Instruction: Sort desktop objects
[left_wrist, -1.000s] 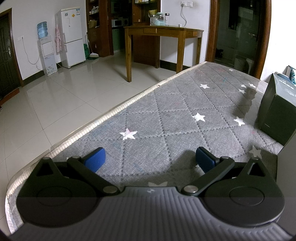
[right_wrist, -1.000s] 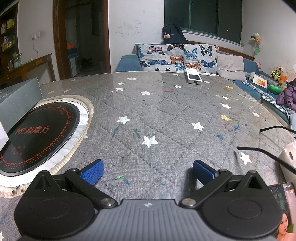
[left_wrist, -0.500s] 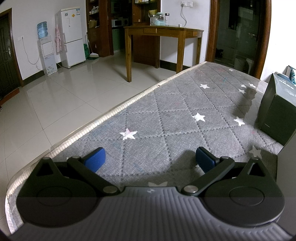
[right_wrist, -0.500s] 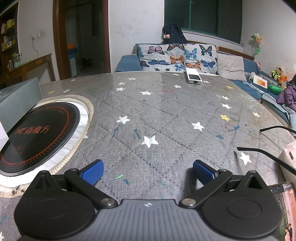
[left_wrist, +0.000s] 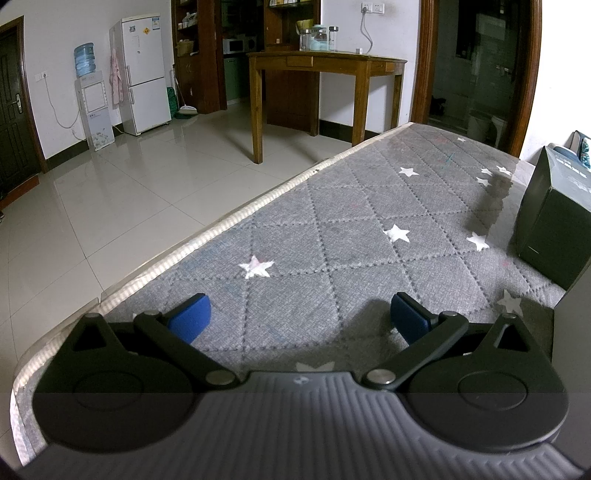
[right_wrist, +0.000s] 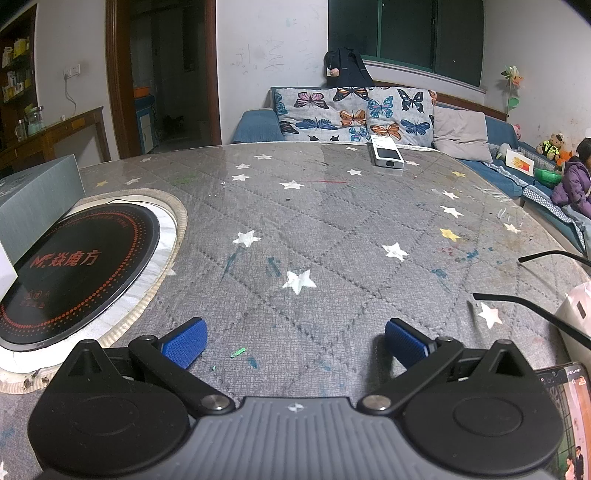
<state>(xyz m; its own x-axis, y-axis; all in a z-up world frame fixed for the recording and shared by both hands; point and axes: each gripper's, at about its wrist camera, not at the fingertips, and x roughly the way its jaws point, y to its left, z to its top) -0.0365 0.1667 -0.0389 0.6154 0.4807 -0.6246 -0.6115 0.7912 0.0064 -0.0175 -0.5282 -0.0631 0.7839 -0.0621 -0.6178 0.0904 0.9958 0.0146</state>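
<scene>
— Over the quilted grey table (right_wrist: 332, 229), has anything shifted in the last second?

— Almost nothing. The right tongs (right_wrist: 293, 341) sit low above the cloth exactly where they were, blue pads spread wide with only bare quilting and a green scrap between them. The left tongs (left_wrist: 297, 317) are the same — wide apart, holding nothing, parked near the table's edge with the tiled floor beyond.

— So no object has been touched?

— None that I can see. The one change is at the far right of the right wrist view: the picture on the phone (right_wrist: 570, 413) screen is different, and the person in purple by the sofa has leaned a little further into view. Neither bears on the sorting.

— Where are the things to sort?

— Spread out. A white handheld device (right_wrist: 386, 157) lies at the far side near the sofa, well apart from the right tongs. Black glasses (right_wrist: 535, 306) lie to the right, arms pointing inward, beside a pale packet (right_wrist: 576, 306). The phone is at the near right edge. The round black cooktop (right_wrist: 74, 266) is set into the table on the left, with a grey box (right_wrist: 40, 195) behind it; the left view shows a dark box (left_wrist: 554, 218) too.

— Your reading?

— I judge the sorting hasn't started — a pause before the first reach, probably toward the glasses or phone, being nearest.
</scene>
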